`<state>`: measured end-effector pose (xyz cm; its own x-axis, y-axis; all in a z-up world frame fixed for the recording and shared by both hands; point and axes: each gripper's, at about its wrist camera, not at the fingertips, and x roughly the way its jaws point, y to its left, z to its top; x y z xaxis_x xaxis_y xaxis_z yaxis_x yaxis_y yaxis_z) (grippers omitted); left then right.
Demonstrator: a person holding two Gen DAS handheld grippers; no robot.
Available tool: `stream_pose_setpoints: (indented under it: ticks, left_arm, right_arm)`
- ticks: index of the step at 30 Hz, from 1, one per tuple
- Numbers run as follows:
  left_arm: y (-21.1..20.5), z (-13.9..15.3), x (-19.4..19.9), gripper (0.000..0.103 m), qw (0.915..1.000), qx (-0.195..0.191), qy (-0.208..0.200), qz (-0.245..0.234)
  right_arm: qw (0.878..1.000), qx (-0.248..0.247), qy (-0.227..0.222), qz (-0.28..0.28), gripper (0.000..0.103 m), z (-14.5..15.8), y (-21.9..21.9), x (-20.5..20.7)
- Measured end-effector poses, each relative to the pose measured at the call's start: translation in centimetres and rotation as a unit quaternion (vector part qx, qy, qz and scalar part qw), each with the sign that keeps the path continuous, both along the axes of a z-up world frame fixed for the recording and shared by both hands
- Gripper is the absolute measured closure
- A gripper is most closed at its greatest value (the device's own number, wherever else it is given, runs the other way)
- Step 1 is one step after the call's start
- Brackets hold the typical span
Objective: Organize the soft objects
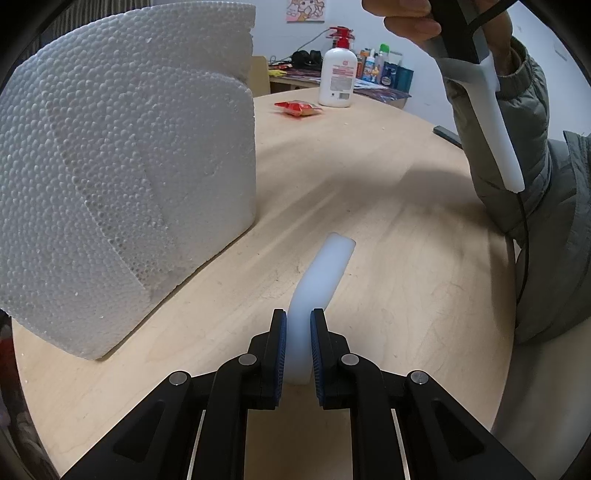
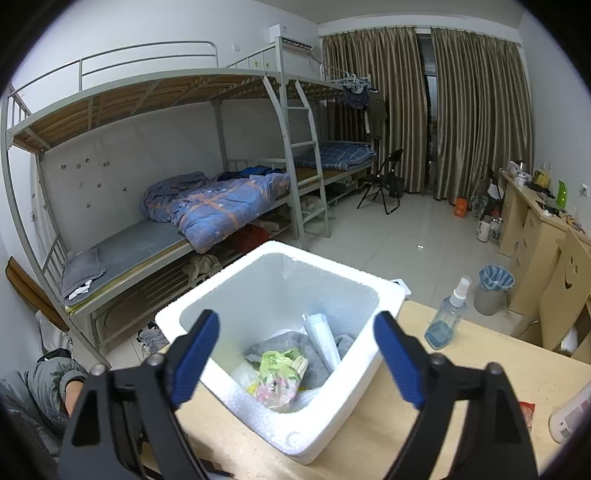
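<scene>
Foam strip (image 1: pixel 321 284), white and slightly curved, runs from the lower centre of the left wrist view up toward the middle of the frame, its near end pinched between the blue-padded fingers of the left gripper (image 1: pixel 298 325), which is clamped on it. Beneath it lies a pale wooden table (image 1: pixel 406 295). A large white polystyrene box (image 1: pixel 122 177) fills the upper left of that frame, standing on the table just left of the strip. Farther back, near the top centre, a white pump bottle (image 1: pixel 338 74) with a red top stands beside a small red packet (image 1: pixel 298 108). In the upper right of the same view a bare hand (image 1: pixel 406 18) grips a black-and-white handle, the grey quilted sleeve (image 1: pixel 517 155) running down the right edge.

Seen from the right wrist view, the right gripper (image 2: pixel 295 354) hangs with its blue pads (image 2: pixel 194 358) spread wide apart, grasping nothing, above the open box (image 2: pixel 388 295) in the lower centre of the frame. Inside the box lie a grey cloth (image 2: pixel 291 341), a white tube-like piece (image 2: pixel 323 339) leaning against the inner wall, and a crumpled green-and-pink plastic bag (image 2: pixel 280 376). A clear spray bottle (image 2: pixel 448 314) with blue liquid stands on the table (image 2: pixel 461 387) at the right of the box. Metal bunk beds (image 2: pixel 184 147) with blue bedding span the upper left, and brown curtains (image 2: pixel 443 110) hang at the upper right.
</scene>
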<state>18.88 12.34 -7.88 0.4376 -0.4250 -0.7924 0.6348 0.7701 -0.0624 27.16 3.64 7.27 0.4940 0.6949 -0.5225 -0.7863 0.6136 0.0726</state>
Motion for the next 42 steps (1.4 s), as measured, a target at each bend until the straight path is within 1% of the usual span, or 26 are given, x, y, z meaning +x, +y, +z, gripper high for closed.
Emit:
stream_pose_setpoints:
  ticks: [4,9,13,21,27,33,36,37,39,40,42]
  left_arm:
    - [-0.3,0.3,-0.1,0.090,0.9999,0.004,-0.006,0.007]
    - [-0.1,1.4,-1.1,0.091,0.9994,-0.001,-0.025,0.022]
    - [-0.1,2.8,-2.2,0.091,0.9982,-0.007,-0.045,0.038]
    - [0.3,5.6,-4.8,0.091,0.9925,-0.018,-0.090,0.081]
    - [0.4,7.9,-6.2,0.091,0.9847,-0.029,-0.119,0.124]
    - [-0.2,10.3,-7.7,0.091,0.9770,-0.034,-0.158,0.139]
    - [-0.5,11.6,-8.4,0.091,0.9712,-0.032,-0.181,0.152]
    - [-0.5,12.0,-8.6,0.091,0.9678,-0.032,-0.192,0.160]
    - [-0.5,12.6,-8.8,0.091,0.9646,-0.036,-0.199,0.169]
    - [-0.4,13.1,-8.9,0.091,0.9602,-0.040,-0.209,0.181]
    - [-0.5,13.6,-9.0,0.091,0.9545,-0.040,-0.221,0.196]
  right_arm:
    - [1.000,-0.006,-0.013,-0.013,0.000,0.2,-0.2,-0.3]
    - [1.000,0.003,-0.019,-0.016,0.000,1.1,-1.0,-1.1]
    - [0.999,0.007,-0.026,-0.017,0.000,1.5,-2.0,-2.1]
    - [0.999,0.021,-0.042,-0.019,0.000,2.5,-4.0,-4.5]
    - [0.998,0.036,-0.058,-0.019,0.000,2.9,-5.3,-6.6]
    - [0.997,0.040,-0.069,-0.019,0.000,2.5,-5.6,-7.9]
    - [0.996,0.044,-0.070,-0.019,0.000,2.1,-5.9,-8.4]
    - [0.996,0.047,-0.070,-0.019,0.000,2.0,-6.1,-8.5]
    - [0.996,0.050,-0.071,-0.016,0.000,1.7,-6.5,-8.9]
    - [0.996,0.051,-0.071,-0.015,0.000,1.6,-6.6,-9.1]
    - [0.996,0.056,-0.073,-0.018,0.000,1.4,-7.1,-9.4]
